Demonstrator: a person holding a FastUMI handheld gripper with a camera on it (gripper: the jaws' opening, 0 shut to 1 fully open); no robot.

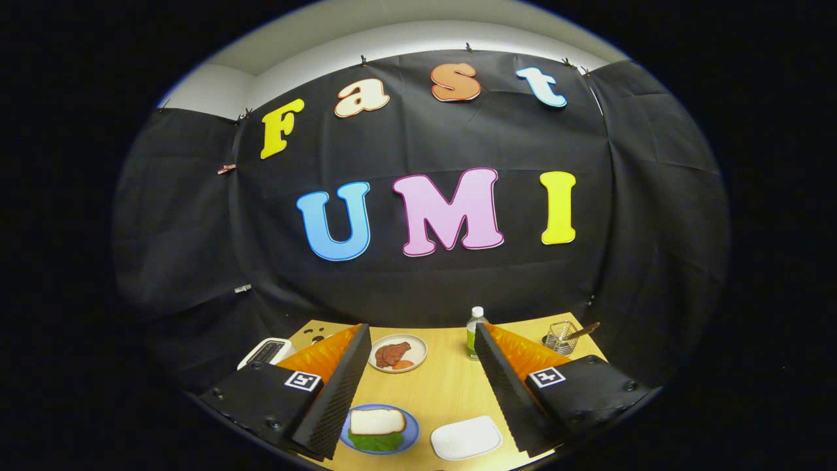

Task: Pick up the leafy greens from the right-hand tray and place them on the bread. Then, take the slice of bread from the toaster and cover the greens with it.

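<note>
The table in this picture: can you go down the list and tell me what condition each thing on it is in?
Tool: open, fingers spread wide, holding nothing.
Blue plate: holds leafy greens with a bread slice on top.
White tray: bare.
Round plate: carries meat and an orange piece.
Bottle: upright, cap on.
Toaster: slots hard to see into.
Wire basket: upright, a utensil leaning out.
</note>
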